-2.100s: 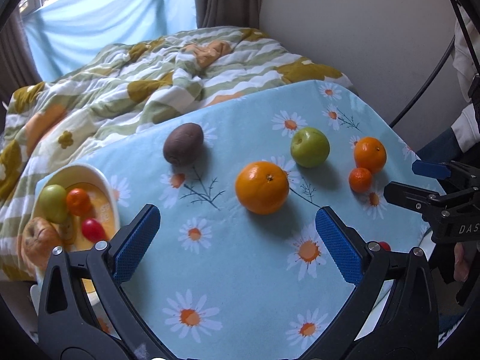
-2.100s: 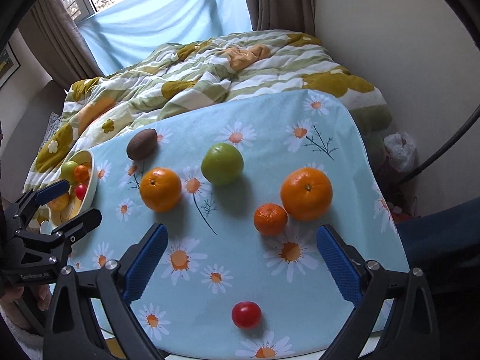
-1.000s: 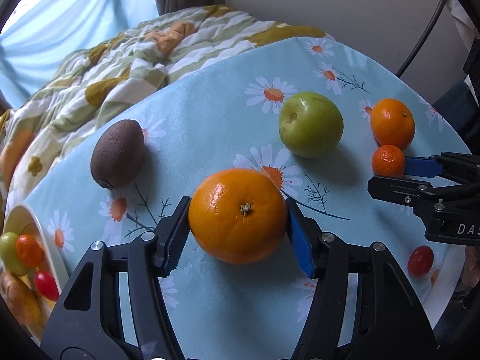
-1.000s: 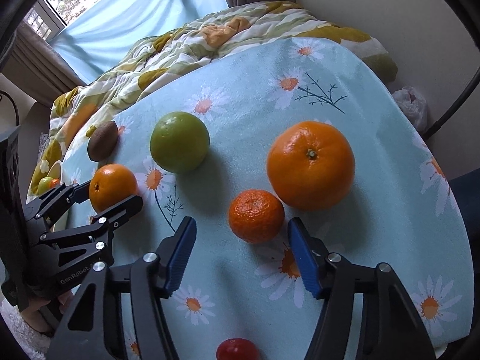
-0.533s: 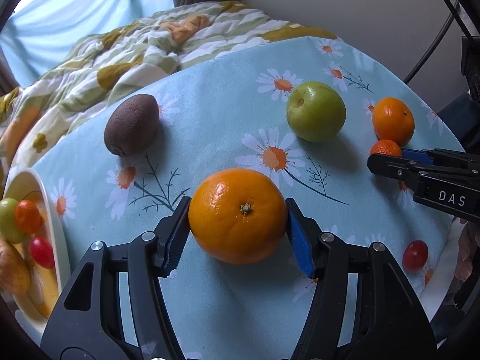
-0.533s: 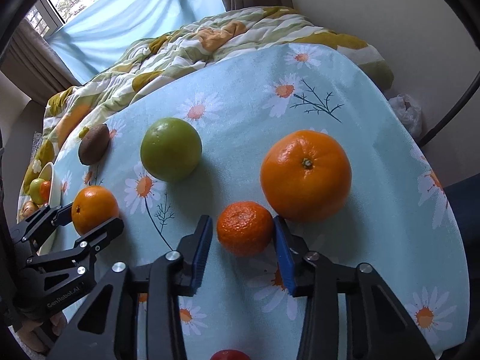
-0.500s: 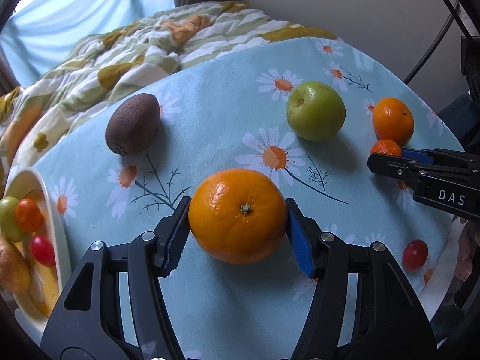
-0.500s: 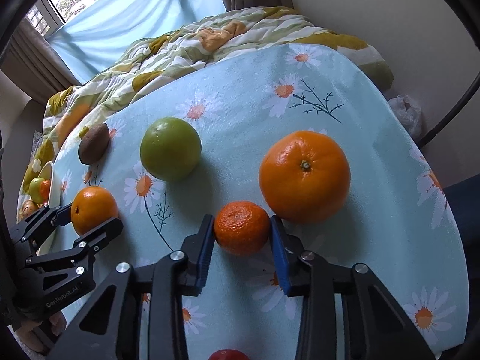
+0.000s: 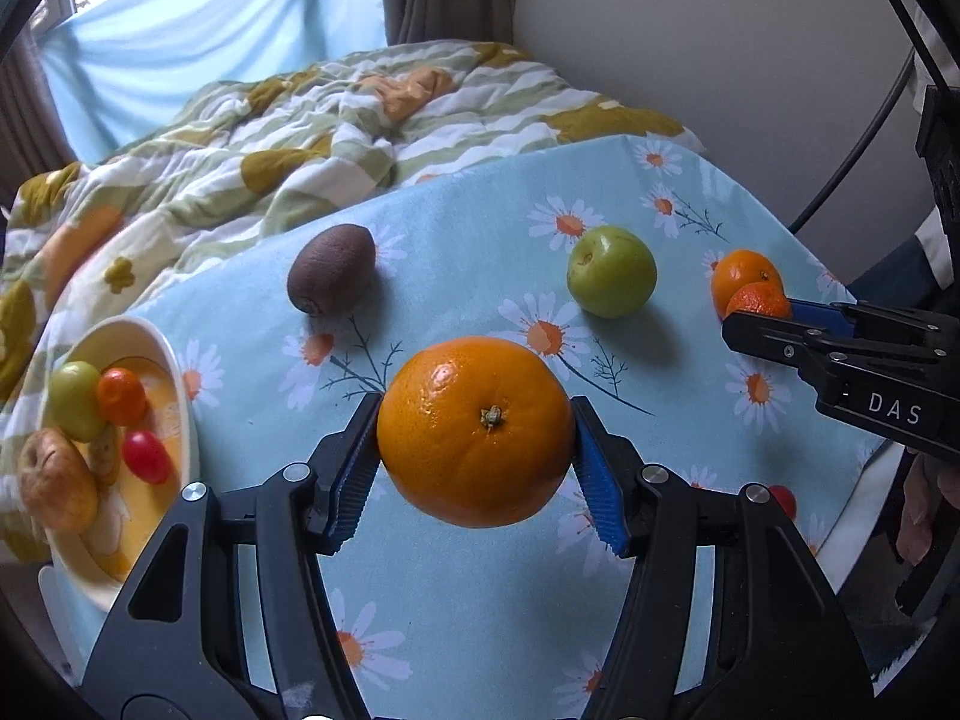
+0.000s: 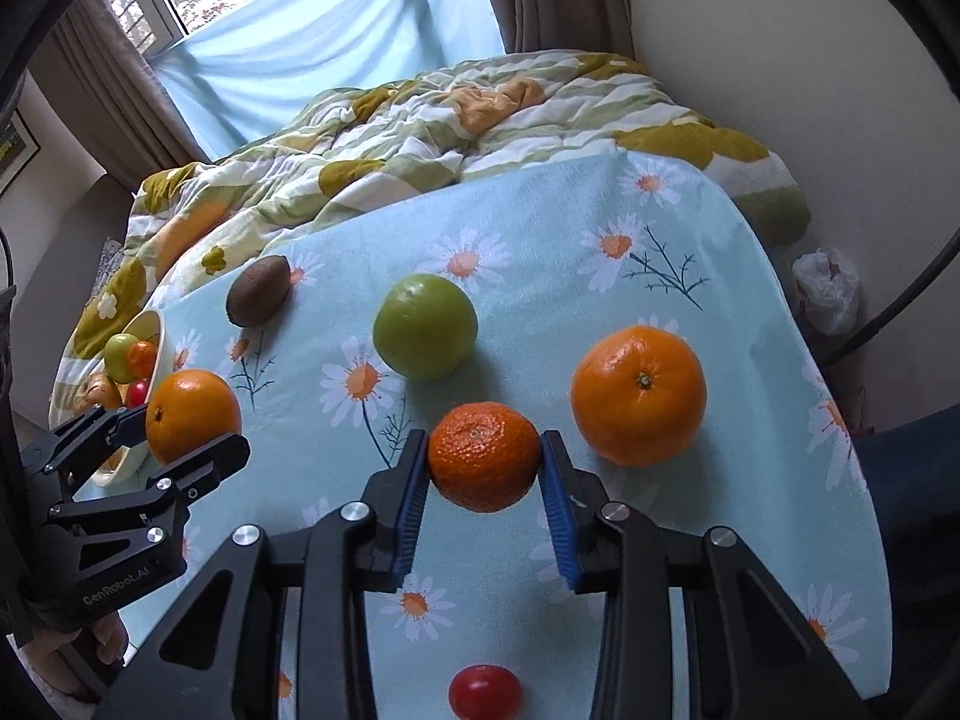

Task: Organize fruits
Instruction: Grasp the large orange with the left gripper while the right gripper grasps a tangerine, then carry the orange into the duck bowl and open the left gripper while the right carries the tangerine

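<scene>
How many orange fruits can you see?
4. A big orange in the left gripper, a mandarin in the right gripper, another orange on the table, and a tiny one in the bowl. More may be hidden there.

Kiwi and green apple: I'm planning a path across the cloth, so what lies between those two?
Nothing: in the right wrist view only bare daisy tablecloth separates the kiwi and the green apple; the left wrist view agrees.
</scene>
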The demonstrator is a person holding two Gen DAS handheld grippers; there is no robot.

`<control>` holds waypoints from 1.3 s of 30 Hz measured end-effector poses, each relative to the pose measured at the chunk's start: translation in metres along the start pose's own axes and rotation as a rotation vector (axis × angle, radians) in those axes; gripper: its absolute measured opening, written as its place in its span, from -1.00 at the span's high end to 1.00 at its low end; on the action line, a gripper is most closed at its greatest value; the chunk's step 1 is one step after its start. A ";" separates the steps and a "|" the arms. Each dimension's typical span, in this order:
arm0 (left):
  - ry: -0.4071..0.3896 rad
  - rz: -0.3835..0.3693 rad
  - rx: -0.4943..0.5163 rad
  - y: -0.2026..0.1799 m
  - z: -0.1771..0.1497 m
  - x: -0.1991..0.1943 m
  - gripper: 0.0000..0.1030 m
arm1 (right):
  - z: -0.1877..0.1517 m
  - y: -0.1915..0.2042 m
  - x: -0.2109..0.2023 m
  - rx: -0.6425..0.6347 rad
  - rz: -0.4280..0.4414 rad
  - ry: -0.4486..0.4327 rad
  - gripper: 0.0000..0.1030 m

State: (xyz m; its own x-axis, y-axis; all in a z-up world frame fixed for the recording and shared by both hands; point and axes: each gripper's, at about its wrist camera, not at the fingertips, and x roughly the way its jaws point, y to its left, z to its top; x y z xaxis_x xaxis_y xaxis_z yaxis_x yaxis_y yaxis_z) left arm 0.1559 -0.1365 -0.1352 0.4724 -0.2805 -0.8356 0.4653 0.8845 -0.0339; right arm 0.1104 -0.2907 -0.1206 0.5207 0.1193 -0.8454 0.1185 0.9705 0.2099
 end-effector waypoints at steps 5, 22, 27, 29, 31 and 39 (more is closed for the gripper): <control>-0.040 0.025 -0.057 0.004 -0.001 -0.034 -0.29 | 0.009 0.016 -0.021 -0.067 0.036 -0.035 0.35; -0.106 0.185 -0.267 0.116 -0.042 -0.114 -0.29 | 0.032 0.139 -0.032 -0.312 0.187 -0.050 0.35; -0.092 0.197 -0.300 0.158 -0.053 -0.110 -0.29 | 0.030 0.180 -0.013 -0.337 0.211 -0.030 0.35; -0.087 0.195 -0.303 0.172 -0.058 -0.105 -0.29 | 0.029 0.195 -0.003 -0.340 0.212 -0.021 0.35; -0.077 0.189 -0.298 0.185 -0.061 -0.096 -0.29 | 0.027 0.208 0.007 -0.333 0.215 -0.011 0.35; -0.031 0.137 -0.245 0.212 -0.068 -0.049 -0.29 | 0.020 0.241 0.050 -0.307 0.204 0.029 0.35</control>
State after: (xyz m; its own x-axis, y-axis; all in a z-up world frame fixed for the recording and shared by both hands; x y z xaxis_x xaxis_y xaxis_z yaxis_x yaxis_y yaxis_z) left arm 0.1805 0.0903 -0.1391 0.5425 -0.1597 -0.8247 0.2023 0.9777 -0.0563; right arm 0.1818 -0.0555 -0.1025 0.4832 0.3186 -0.8155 -0.2466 0.9432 0.2224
